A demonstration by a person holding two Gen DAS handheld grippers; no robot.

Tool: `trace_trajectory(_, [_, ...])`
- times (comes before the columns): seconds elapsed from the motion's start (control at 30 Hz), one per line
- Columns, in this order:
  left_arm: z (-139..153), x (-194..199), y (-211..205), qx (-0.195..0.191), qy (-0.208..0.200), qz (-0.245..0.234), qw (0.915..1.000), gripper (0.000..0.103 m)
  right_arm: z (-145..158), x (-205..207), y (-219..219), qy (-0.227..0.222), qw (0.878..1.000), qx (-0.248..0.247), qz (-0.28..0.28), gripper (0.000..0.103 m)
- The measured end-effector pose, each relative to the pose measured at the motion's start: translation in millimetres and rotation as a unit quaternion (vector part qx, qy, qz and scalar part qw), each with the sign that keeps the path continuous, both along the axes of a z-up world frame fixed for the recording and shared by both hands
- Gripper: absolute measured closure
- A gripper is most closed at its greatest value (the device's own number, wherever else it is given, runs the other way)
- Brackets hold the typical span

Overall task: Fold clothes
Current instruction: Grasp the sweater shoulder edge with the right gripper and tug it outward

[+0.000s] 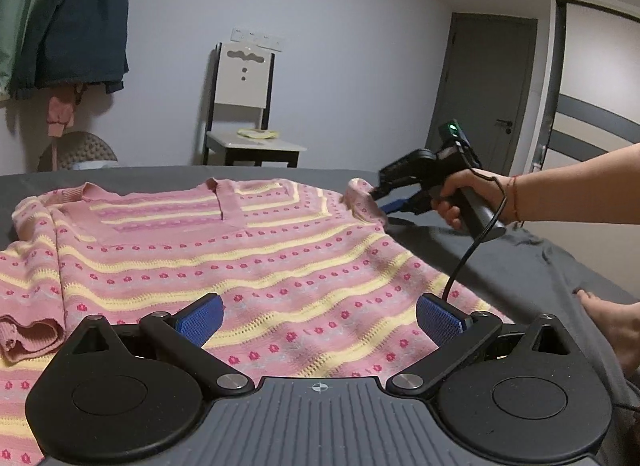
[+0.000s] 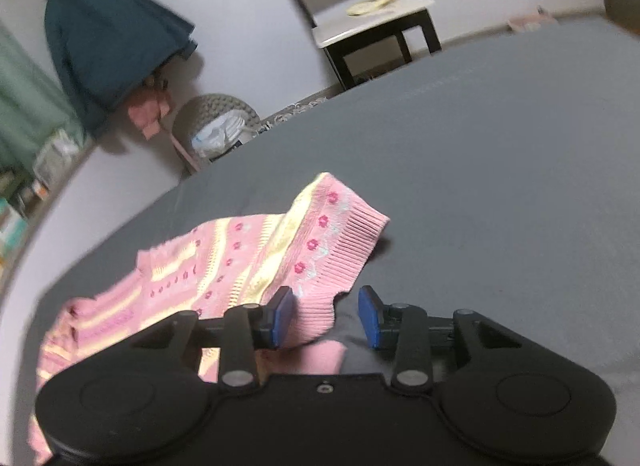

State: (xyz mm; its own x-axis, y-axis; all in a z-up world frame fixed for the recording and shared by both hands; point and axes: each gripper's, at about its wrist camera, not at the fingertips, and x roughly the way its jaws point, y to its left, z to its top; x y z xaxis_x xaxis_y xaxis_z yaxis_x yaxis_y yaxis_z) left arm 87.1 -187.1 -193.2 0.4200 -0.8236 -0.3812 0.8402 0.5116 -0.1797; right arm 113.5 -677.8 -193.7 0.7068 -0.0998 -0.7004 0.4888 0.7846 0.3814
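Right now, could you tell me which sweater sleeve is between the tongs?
The far right sleeve, its ribbed cuff lifted between the open right tongs; the other sleeve lies folded.

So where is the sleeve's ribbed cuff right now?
The ribbed cuff sits between the open pads of the right claw in the right wrist view, raised over the grey bed. In the left wrist view it is at the sweater's far right.

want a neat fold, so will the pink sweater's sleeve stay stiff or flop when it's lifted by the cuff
Probably floppy: the sleeve cuff already curls and sags between the right gripper's open jaws. The pink sweater is a soft knit that rumples on the bed, so it should drape. The ribbed knit likely won't slip much.
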Motion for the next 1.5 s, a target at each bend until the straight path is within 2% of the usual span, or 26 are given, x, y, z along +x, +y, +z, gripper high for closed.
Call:
trace_trajectory(0.07, [0.0, 0.8, 0.6, -0.001, 0.002, 0.002, 1.0, 0.0, 3.4, 20.2, 18.6, 0.033, 0.997, -0.064, 0.025, 0.065])
trace_trajectory(0.17, [-0.9, 1.8, 1.3, -0.002, 0.005, 0.002, 1.0, 0.0, 8.8, 41.7, 42.4, 0.077, 0.985, -0.148, 0.049, 0.06])
trace_trajectory(0.27, [-2.0, 2.5, 1.2, -0.002, 0.008, 0.001, 1.0, 0.0, 10.2, 48.8, 46.2, 0.084, 0.983, -0.151, 0.065, 0.064])
trace_trajectory(0.33, [-2.3, 2.7, 1.0, -0.003, 0.01, 0.0, 0.9999, 0.0, 10.6, 48.0, 41.6, 0.078, 0.987, -0.122, 0.065, 0.08])
trace_trajectory(0.4, [-2.2, 2.7, 1.2, -0.005, 0.008, -0.003, 0.9999, 0.0, 12.1, 43.3, 34.6, 0.066, 0.993, -0.082, 0.049, 0.09])
trace_trajectory(0.43, [-1.8, 2.6, 1.2, -0.005, 0.008, -0.003, 0.9999, 0.0, 14.2, 41.0, 34.4, 0.071, 0.993, -0.088, 0.041, 0.095])
trace_trajectory(0.57, [0.7, 2.5, 2.6, -0.008, 0.005, -0.003, 1.0, 0.0, 35.8, 20.5, 50.3, 0.069, 0.979, -0.184, 0.057, 0.099])
trace_trajectory(0.67, [5.9, 2.8, 3.9, -0.017, 0.002, 0.002, 0.9999, 0.0, 53.6, -2.6, 55.9, 0.07, 0.964, -0.255, 0.036, 0.099])
trace_trajectory(0.7, [7.9, 3.3, 5.4, -0.022, 0.003, 0.004, 0.9998, 0.0, 53.7, -7.7, 53.3, 0.076, 0.962, -0.261, 0.027, 0.099])
trace_trajectory(0.8, [10.4, 4.5, 7.9, -0.031, 0.008, 0.009, 0.9994, 0.0, 40.0, -13.3, 37.9, 0.103, 0.968, -0.23, 0.005, 0.098])
trace_trajectory(0.87, [10.1, 4.9, 7.4, -0.031, 0.01, 0.01, 0.9994, 0.0, 25.0, -13.6, 23.4, 0.116, 0.978, -0.174, -0.002, 0.083])
trace_trajectory(0.9, [10.1, 4.8, 7.2, -0.029, 0.008, 0.01, 0.9995, 0.0, 18.5, -15.8, 16.3, 0.117, 0.982, -0.145, -0.01, 0.064])
trace_trajectory(0.93, [10.2, 4.6, 6.9, -0.027, 0.007, 0.01, 0.9996, 0.0, 15.6, -22.5, 11.2, 0.106, 0.986, -0.126, -0.03, 0.055])
trace_trajectory(1.03, [12.5, 5.1, 7.1, -0.027, 0.002, 0.01, 0.9996, 0.0, 12.2, -53.2, -2.3, 0.044, 0.994, -0.057, -0.084, 0.051])
trace_trajectory(1.13, [15.3, 6.7, 8.7, -0.033, 0.002, 0.013, 0.9994, 0.0, 6.1, -90.4, -7.8, -0.027, 0.993, 0.023, -0.111, 0.051])
trace_trajectory(1.2, [16.5, 7.7, 10.1, -0.039, 0.004, 0.015, 0.9991, 0.0, -2.2, -101.8, -7.3, -0.05, 0.993, 0.063, -0.081, 0.056])
trace_trajectory(1.3, [16.5, 8.5, 10.6, -0.044, 0.008, 0.015, 0.9989, 0.0, -6.7, -95.8, 3.9, -0.053, 0.997, 0.043, -0.032, 0.059])
trace_trajectory(1.37, [16.2, 8.3, 10.3, -0.042, 0.006, 0.015, 0.999, 0.0, -10.7, -87.6, 7.9, -0.049, 0.998, 0.034, -0.026, 0.059])
trace_trajectory(1.4, [16.0, 8.2, 10.2, -0.042, 0.006, 0.014, 0.999, 0.0, -13.7, -82.2, 8.4, -0.044, 0.998, 0.037, -0.031, 0.067])
trace_trajectory(1.43, [15.8, 8.0, 10.1, -0.041, 0.005, 0.014, 0.999, 0.0, -17.8, -76.1, 7.5, -0.033, 0.997, 0.053, -0.039, 0.091])
trace_trajectory(1.5, [15.8, 8.1, 9.5, -0.039, 0.002, 0.014, 0.9991, 0.0, -16.6, -70.5, 8.4, -0.014, 0.994, 0.089, -0.056, 0.094])
